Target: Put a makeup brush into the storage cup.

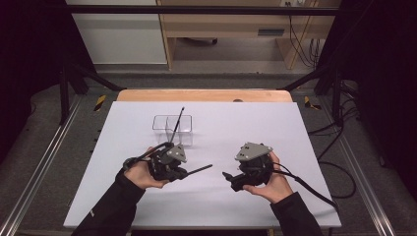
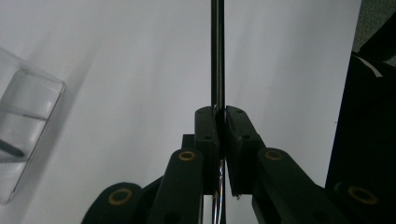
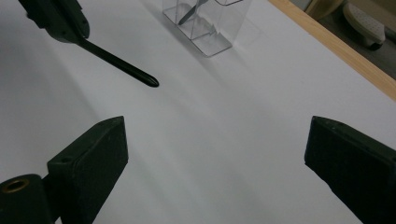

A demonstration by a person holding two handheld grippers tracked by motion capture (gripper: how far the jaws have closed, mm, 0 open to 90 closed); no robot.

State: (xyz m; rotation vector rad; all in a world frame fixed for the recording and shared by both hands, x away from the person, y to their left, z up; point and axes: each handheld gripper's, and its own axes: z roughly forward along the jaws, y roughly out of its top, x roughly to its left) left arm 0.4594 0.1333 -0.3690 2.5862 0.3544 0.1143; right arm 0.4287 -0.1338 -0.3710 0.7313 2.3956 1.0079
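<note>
A: Forearms come in low at the near edge, and the white worktop (image 1: 275, 132) spreads out beyond them. What's the job here?

B: My reading: get the thin black rod (image 1: 199, 170) into the clear two-compartment box (image 1: 172, 129), where another black rod (image 1: 178, 119) already leans out of the top.

A: Who has the rod?

B: The left tool (image 1: 183, 173) has it, jaws pinched tight on the shaft. In the left gripper view the rod (image 2: 217, 51) runs straight out ahead of the closed jaws. It sticks out over the worktop toward the right tool (image 1: 227, 175), tip free.

A: And the right tool?

B: Jaws spread wide, nothing between them, hovering near the front of the worktop. From the right gripper view the rod's tip (image 3: 150, 83) hangs above the white surface, with the box (image 3: 205, 23) well beyond it.

A: So how to do it well?

B: I'd swing the left hand toward the box, tilt the rod tip-down, and aim for one compartment clear of the divider wall. Keep the pinch firm until the tip is inside; a light box could slide if nudged, so the right tool could steady it.
</note>
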